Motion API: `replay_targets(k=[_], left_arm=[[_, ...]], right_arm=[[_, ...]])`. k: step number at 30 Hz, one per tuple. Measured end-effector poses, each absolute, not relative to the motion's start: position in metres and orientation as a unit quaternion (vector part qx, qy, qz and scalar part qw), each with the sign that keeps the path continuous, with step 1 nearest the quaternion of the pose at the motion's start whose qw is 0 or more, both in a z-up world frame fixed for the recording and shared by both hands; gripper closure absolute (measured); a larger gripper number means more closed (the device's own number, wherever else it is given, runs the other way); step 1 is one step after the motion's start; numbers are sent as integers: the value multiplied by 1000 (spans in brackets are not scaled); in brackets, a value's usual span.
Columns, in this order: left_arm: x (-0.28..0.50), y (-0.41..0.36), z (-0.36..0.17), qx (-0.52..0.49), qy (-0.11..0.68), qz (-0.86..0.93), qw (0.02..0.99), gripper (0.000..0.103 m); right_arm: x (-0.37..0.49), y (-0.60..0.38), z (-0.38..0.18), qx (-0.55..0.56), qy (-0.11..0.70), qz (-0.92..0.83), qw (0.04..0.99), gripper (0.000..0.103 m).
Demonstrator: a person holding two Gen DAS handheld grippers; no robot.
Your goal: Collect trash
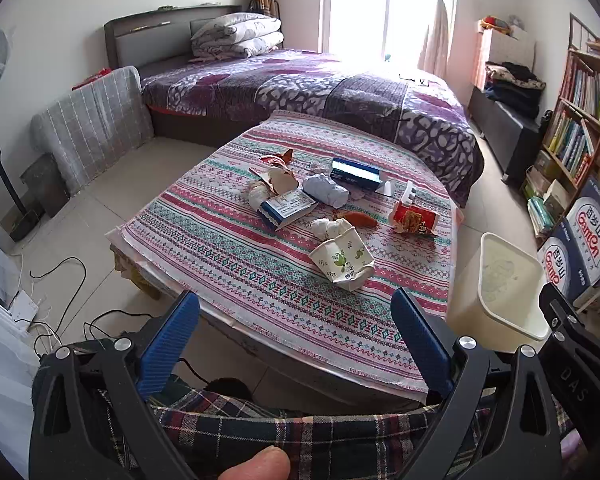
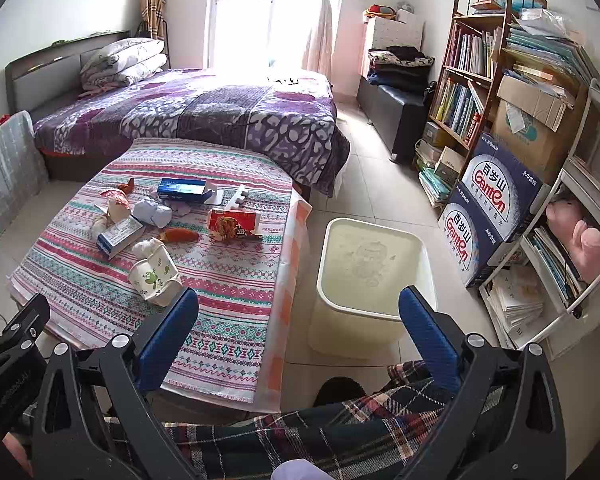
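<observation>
A low table draped in a striped, patterned cloth stands at the foot of a bed with a purple cover, its top strewn with litter; nearest the camera lies a crushed paper cup printed with green leaves, tipped on its side, with a wad of white tissue touching its far edge; beyond them sit a blue-and-white carton, a crumpled pale-blue wrapper, an orange scrap, a red noodle packet and a dark blue box lying open, with torn red wrappers at the far left of the pile. The left gripper hangs over the near edge of the table with its blue-padded fingers spread wide and nothing between them; the right gripper is likewise splayed and unladen, held above the gap between the table and a cream plastic bin that stands on the tiled floor just beside the table's right side; the bin's inside appears bare. Behind the bin, stacked blue cartons lean by a crowded bookshelf; plaid trousers fill the lower frame in both views.
</observation>
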State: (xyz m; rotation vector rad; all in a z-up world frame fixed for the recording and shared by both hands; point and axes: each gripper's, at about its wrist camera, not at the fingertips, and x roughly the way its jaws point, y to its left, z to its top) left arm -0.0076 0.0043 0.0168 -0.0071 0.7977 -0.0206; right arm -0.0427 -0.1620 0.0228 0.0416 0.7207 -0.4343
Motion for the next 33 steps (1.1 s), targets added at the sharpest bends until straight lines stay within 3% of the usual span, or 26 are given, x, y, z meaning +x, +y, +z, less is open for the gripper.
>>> replay_targets(k=[33], left_arm=[[-7, 2, 7, 3, 393, -8, 920, 9]], right_arm=[[-41, -163, 16, 26, 365, -205, 908, 7]])
